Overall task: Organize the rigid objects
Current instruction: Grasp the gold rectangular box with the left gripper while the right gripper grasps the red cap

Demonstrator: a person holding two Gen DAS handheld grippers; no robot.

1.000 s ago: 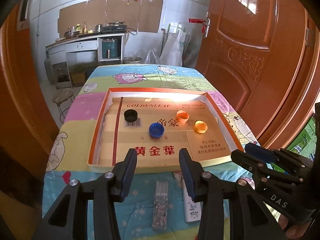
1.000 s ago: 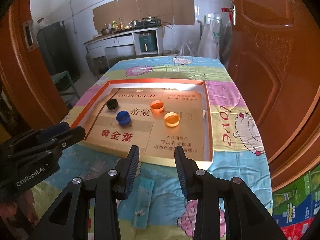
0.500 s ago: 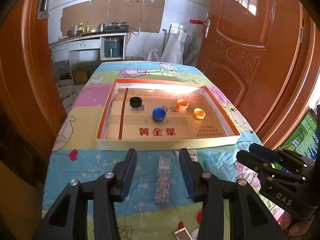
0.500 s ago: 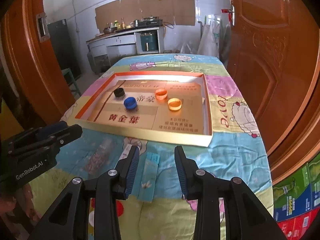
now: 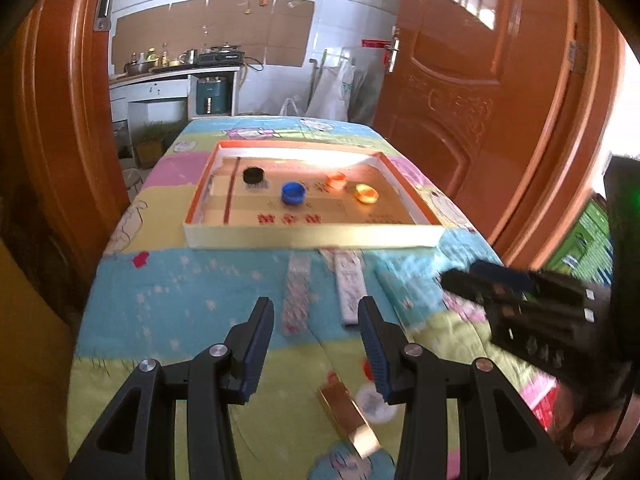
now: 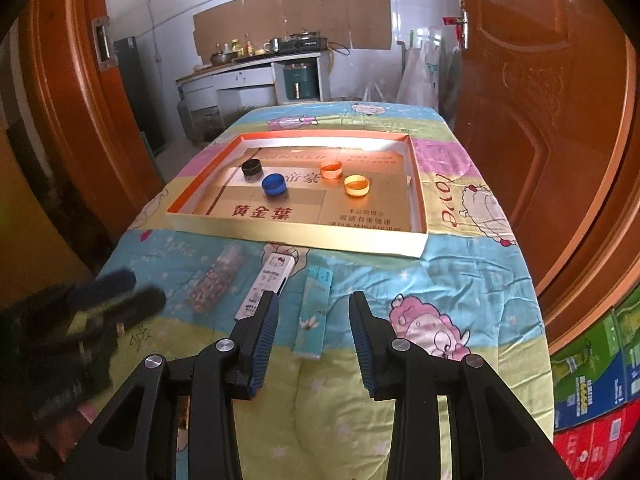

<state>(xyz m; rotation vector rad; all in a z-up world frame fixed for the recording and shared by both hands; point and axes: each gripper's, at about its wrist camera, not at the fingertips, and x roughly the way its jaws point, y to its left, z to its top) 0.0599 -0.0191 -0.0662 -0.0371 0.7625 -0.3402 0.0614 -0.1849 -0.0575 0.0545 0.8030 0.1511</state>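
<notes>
Four bottle caps, black, blue, orange and yellow, sit inside the shallow box lid mid-table. Three flat packets lie on the cloth just before it: patterned, white, teal. Left gripper and right gripper hover above the cloth, jaws apart, nothing held.

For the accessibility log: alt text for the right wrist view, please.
The open, empty right gripper hovers over a cartoon-print tablecloth, above three slim lighters lying side by side. Beyond them, a shallow cardboard tray holds four bottle caps; the left gripper blurs at left.
</notes>
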